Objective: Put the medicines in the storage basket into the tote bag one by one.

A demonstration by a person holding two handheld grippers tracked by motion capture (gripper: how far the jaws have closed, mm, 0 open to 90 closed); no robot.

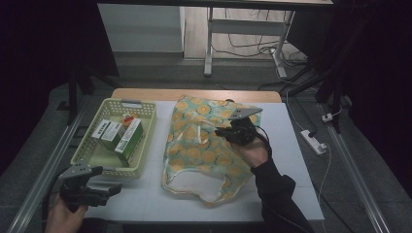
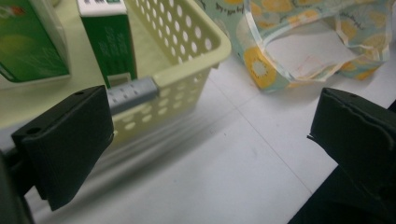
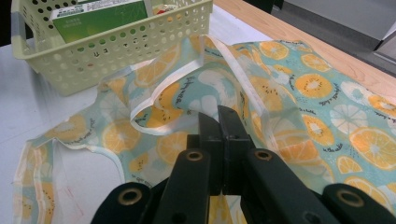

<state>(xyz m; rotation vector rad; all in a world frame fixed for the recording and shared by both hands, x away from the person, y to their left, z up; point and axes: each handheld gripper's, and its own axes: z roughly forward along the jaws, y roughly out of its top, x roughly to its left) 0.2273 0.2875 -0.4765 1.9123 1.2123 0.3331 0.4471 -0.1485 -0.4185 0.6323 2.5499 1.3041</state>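
The right tongs [image 3: 219, 116] are closed, jaws pressed together, over the thin fabric tote bag printed with orange slices on pale blue [image 1: 194, 145]; whether fabric is pinched between them cannot be told. The bag lies flat on the white tabletop [image 1: 291, 160], its mouth toward the person. The left tongs [image 1: 104, 187] stand wide apart, holding nothing, just beside the pale yellow perforated plastic basket [image 1: 145, 141] containing green cartons [image 1: 127, 138].

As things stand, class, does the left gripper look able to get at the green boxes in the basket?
Probably yes. The left gripper hangs open just off the near end of the basket, whose top is open, and nothing lies over the green boxes. It would likely need to clear the near rim first.
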